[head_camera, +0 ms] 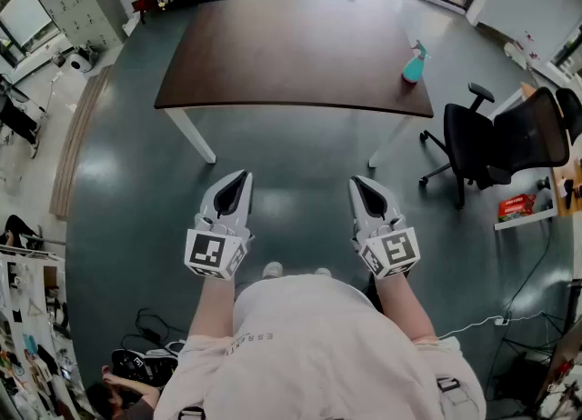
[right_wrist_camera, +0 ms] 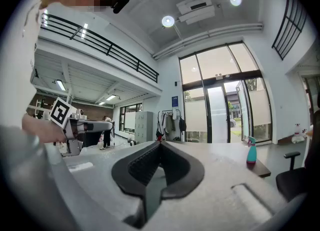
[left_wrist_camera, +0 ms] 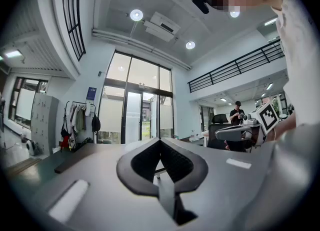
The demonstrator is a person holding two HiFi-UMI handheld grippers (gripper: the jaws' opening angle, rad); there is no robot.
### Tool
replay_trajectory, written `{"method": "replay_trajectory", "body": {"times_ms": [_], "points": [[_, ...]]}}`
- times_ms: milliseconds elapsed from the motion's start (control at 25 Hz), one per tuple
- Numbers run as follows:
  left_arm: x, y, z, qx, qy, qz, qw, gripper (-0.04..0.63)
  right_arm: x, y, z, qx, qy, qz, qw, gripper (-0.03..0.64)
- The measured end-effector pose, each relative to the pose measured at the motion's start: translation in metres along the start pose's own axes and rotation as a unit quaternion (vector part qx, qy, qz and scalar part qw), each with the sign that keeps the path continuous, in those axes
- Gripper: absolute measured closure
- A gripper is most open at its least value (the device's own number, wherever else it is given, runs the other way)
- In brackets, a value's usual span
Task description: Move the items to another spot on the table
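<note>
Spray bottle (head_camera: pixel 415 64) well apart from both tools, left gripper (head_camera: pixel 241 175) & right gripper (head_camera: pixel 356 182) jaws closed tip to tip, empty, level, side by side, table (head_camera: pixel 291 55) ahead, bottle upright near its right edge, office chair (head_camera: pixel 496 141) further right.

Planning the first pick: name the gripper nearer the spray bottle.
The right gripper: the teal spray bottle stands near the table's right edge, and the left gripper is farther off.

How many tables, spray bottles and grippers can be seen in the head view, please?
table: 1
spray bottle: 1
grippers: 2, the left gripper and the right gripper
Total: 4
</note>
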State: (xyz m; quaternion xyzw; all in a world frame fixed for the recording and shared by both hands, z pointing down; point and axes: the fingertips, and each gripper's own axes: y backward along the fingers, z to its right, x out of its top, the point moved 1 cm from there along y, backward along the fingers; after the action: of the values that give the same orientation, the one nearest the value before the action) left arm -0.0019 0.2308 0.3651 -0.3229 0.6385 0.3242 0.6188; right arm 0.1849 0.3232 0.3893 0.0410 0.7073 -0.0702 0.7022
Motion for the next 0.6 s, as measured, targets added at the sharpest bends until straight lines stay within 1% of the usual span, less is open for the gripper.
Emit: {"method": "replay_trajectory", "body": {"times_ms": [240,480,600], "points": [[-0.005,-0.004,-0.009,0.002,0.006,-0.001,1.0,0.578,0.0,-0.01,-0.001,-0.002,0.001,-0.006,1.0,0.629],[-0.01,-0.003,-0.014,0.0,0.013,-0.001,0.9999,0.578,-0.004,-0.013,-0.005,-0.006,-0.011,-0.006,1.0,0.629],[-0.011,-0.002,-0.015,-0.005,0.015,0.0,0.9999,0.578,-0.004,-0.012,-0.006,-0.014,-0.024,0.003,1.0,0.629]]}}
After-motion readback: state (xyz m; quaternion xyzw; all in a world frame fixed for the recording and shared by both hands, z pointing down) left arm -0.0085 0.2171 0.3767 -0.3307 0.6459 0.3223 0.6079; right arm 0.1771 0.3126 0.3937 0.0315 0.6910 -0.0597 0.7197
